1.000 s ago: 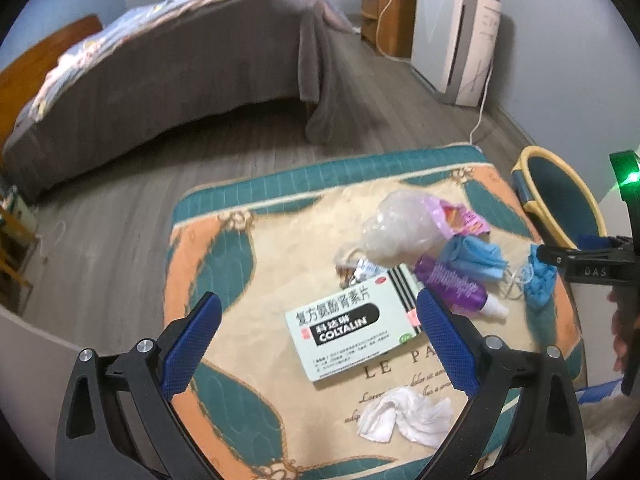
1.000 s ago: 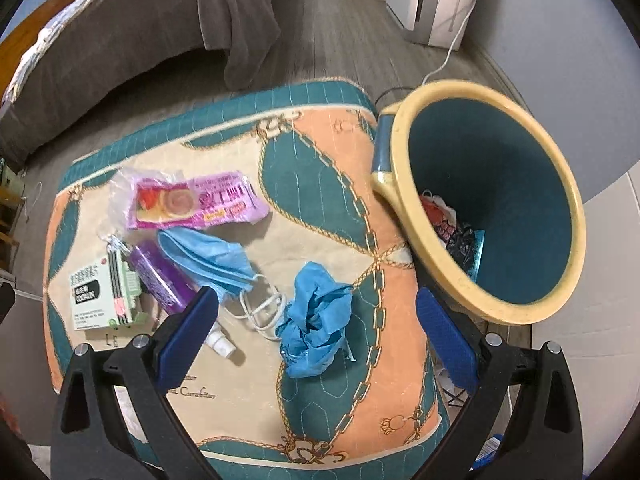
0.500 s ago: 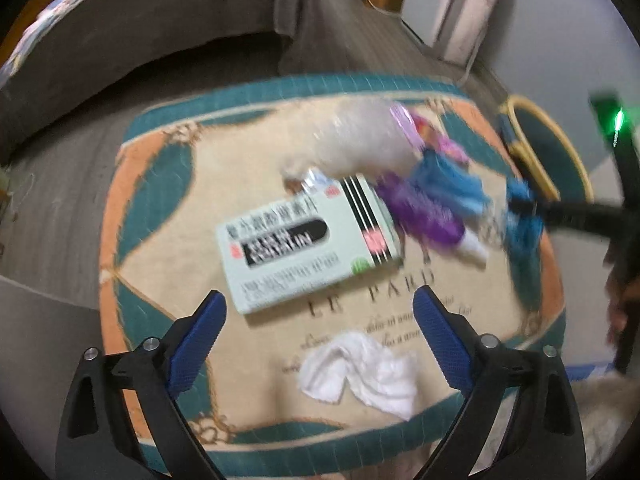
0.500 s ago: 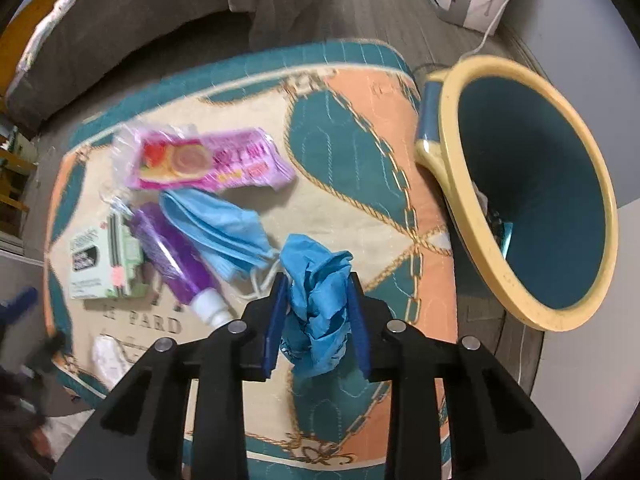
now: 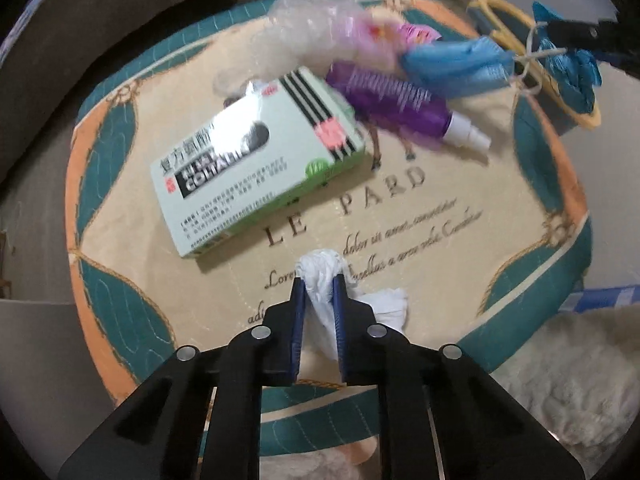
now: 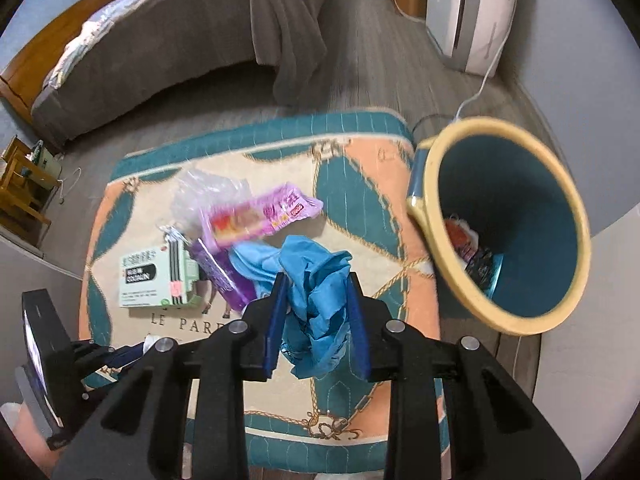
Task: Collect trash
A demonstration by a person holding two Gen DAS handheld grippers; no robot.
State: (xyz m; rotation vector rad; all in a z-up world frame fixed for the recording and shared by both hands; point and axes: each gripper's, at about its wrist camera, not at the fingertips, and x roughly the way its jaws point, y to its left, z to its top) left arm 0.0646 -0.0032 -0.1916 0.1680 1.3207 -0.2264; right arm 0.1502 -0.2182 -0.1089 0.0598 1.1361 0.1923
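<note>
Clamping: white tissue (image 5: 320, 276) now between left gripper (image 5: 319, 280) pads on rug (image 5: 520, 216), below medicine box (image 5: 256, 156); jaws were wide before | blue wad (image 6: 316, 280) pinched in right gripper (image 6: 316, 280), lifted off rug, left of bin (image 6: 500, 224)

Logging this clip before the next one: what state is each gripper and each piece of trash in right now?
Left gripper: shut on the white tissue.
Right gripper: shut on the blue glove.
Medicine box: closed, flat on the mat.
Purple spray bottle: lying on its side.
Blue face mask: crumpled on the mat.
Trash bin: upright, some trash inside.
</note>
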